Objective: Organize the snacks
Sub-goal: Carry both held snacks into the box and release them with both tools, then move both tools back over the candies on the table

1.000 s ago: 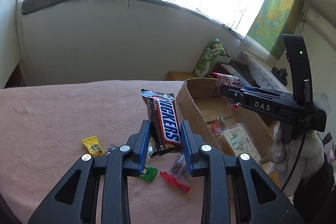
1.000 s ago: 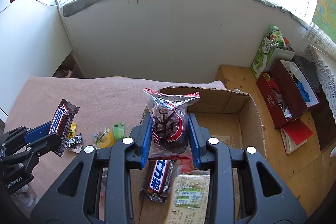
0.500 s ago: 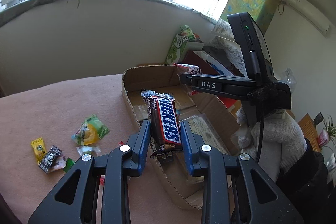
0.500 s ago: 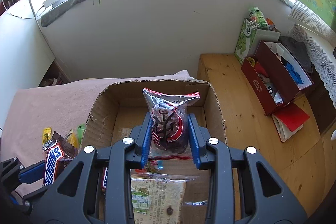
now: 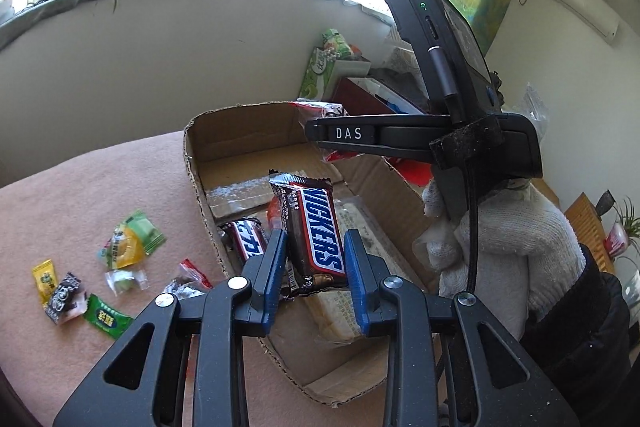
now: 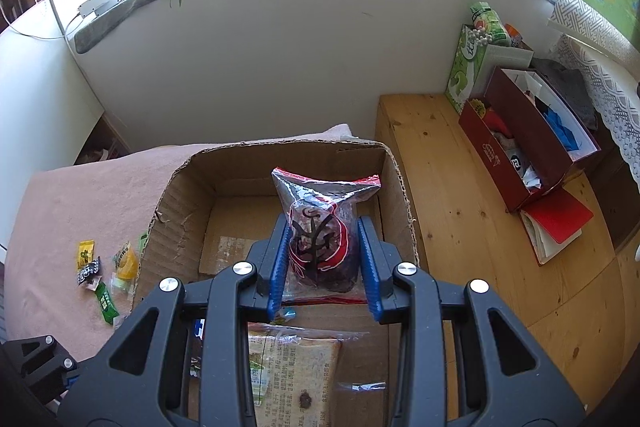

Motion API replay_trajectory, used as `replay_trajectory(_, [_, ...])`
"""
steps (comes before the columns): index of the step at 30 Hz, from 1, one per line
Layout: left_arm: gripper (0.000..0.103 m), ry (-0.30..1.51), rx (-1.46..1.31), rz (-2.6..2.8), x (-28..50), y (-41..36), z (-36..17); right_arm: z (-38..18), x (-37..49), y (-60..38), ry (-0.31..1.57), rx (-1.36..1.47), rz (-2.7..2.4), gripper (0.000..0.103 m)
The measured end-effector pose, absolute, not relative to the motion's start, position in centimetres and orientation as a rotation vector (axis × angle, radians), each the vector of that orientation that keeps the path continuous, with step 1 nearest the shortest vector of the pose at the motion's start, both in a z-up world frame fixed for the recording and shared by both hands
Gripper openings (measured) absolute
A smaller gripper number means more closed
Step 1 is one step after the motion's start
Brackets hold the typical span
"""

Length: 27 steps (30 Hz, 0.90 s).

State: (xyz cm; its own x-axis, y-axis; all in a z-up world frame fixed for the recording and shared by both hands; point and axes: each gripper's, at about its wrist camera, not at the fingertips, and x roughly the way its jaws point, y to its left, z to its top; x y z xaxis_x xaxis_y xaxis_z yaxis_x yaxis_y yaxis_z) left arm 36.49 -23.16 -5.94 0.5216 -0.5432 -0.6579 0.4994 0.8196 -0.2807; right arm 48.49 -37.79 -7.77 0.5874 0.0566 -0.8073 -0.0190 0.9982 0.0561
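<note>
The Snickers bar [image 5: 313,231] is brown with a blue-and-white logo, its crimped top end tilted up and away. The left gripper [image 5: 314,263] has its blue fingers [image 5: 276,267] clamped on the bar's lower half, holding it over the near-left part of the cardboard box [image 5: 224,135]. The right gripper [image 6: 322,263] pinches a clear bag [image 6: 322,227] with red print and dark contents between its fingers [image 6: 280,263]; the bag's crinkled top stands above the fingertips, over the middle of the box. In the box lie a second bar [image 5: 246,239] against the left wall and a flat pale packet [image 6: 296,379] at the near end; the far half of the floor is bare cardboard. On the pink desk [image 5: 80,195] left of the box, several small candies [image 5: 132,241] lie scattered, apart from the box's torn edge.
</note>
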Motion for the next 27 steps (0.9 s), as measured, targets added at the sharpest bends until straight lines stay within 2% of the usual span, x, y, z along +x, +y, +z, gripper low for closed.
replay_trajectory(7, [0.029,0.799,-0.039,-0.615,36.1,-23.8,-5.6,-7.6,48.2,-37.6,0.934,0.038,0.032,0.035])
replay_trajectory(9, [0.042,0.795,-0.039,-0.610,35.8,-23.9,-5.4,-7.4,48.1,-37.6,0.927,0.031,0.026,0.050])
replay_trajectory(11, [0.045,0.784,-0.041,-0.610,35.5,-23.8,-5.1,-7.2,48.0,-37.6,0.915,0.022,0.018,0.063])
replay_trajectory(15, [0.054,0.772,-0.036,-0.609,35.0,-23.6,-4.7,-6.8,47.8,-37.4,0.899,0.015,0.013,0.079])
replay_trajectory(27, [0.054,0.765,-0.053,-0.596,34.5,-22.3,-4.5,-6.1,46.7,-36.8,0.892,0.006,0.008,0.081])
